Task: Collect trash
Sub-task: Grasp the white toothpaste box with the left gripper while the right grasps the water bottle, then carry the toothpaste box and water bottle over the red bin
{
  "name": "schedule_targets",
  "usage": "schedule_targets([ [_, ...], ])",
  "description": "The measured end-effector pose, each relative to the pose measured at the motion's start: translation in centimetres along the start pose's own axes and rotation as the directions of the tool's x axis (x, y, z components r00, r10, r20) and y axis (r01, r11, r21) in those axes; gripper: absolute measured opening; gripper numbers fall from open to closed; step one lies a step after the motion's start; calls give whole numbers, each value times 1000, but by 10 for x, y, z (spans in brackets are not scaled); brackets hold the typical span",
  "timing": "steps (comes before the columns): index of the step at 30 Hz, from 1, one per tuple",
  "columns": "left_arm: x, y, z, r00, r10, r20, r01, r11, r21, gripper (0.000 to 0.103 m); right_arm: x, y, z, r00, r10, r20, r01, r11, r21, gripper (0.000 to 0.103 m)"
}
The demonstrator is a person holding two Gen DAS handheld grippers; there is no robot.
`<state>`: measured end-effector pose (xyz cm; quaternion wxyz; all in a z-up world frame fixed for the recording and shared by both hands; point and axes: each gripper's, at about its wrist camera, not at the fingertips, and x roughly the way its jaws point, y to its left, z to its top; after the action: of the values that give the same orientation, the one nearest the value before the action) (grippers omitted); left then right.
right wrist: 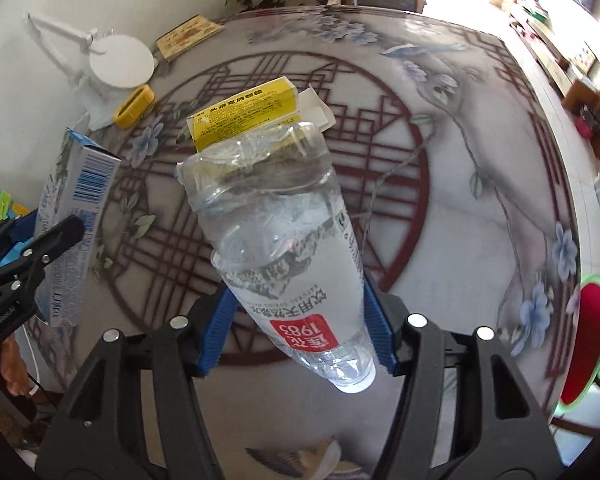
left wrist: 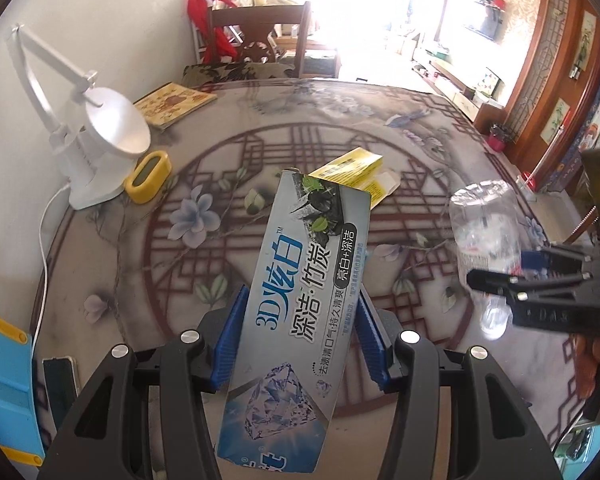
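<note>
We log both grippers loaded, held above the table (left wrist: 420,152).

Left gripper (left wrist: 298,332): its blue pads (left wrist: 230,344) press on both long sides of the toothpaste box (left wrist: 296,312). Jaws closed down to the box's width. The box runs lengthwise btwn the fingers, tilted a bit right; its far end sticks out well past the tips, its near end reaches back toward the camera. Printed face is up. In the right wrist view the same box (right wrist: 76,208) shows its barcode side, w/ the left gripper's black finger across it.

Right gripper (right wrist: 296,324): pads (right wrist: 216,320) pinch a clear bottle (right wrist: 284,248) at the labelled lower part, near the red patch. Jaws closed to the bottle's width. The neck end points back toward the camera; the crumpled base sticks out forward beyond the tips. We can't tell if a cap is on. In the left wrist view the bottle (left wrist: 484,232) sits at right in the right gripper (left wrist: 512,276), off the table.

A yellow box (right wrist: 244,116) w/ open end flap lies on the table, beyond both gripped items, not touched by either gripper; also seen at (left wrist: 352,168).

Other items: white lamp (left wrist: 96,136) at far left, a small yellow-framed object (left wrist: 148,176) just beside its base, a book (left wrist: 176,102) behind it, a chair (left wrist: 260,36) at the far edge.
</note>
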<state>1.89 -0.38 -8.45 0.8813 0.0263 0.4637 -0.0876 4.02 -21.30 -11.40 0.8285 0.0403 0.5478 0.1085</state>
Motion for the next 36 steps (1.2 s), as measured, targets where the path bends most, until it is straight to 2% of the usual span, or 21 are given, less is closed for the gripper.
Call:
schedule_targets([
  [5, -4, -15, 6, 1000, -21, 14, 21, 999, 28, 49, -25, -11, -15, 998, -2, 65, -5, 994, 107, 58],
  [8, -4, -26, 9, 999, -33, 16, 32, 998, 49, 49, -39, -19, -24, 996, -9, 92, -5, 989, 147, 53],
  [11, -5, -40, 12, 999, -49, 18, 47, 996, 72, 49, -48, -27, -30, 994, -21, 108, 2, 986, 167, 48],
  [19, -10, -77, 14, 996, -86, 19, 83, 989, 122, 49, -71, -50, -48, 988, -24, 151, -8, 978, 210, 48],
  [36, -23, -143, 17, 993, -110, 32, 103, 978, 180, 49, -106, -97, -75, 980, -37, 196, -14, 968, 252, 48],
])
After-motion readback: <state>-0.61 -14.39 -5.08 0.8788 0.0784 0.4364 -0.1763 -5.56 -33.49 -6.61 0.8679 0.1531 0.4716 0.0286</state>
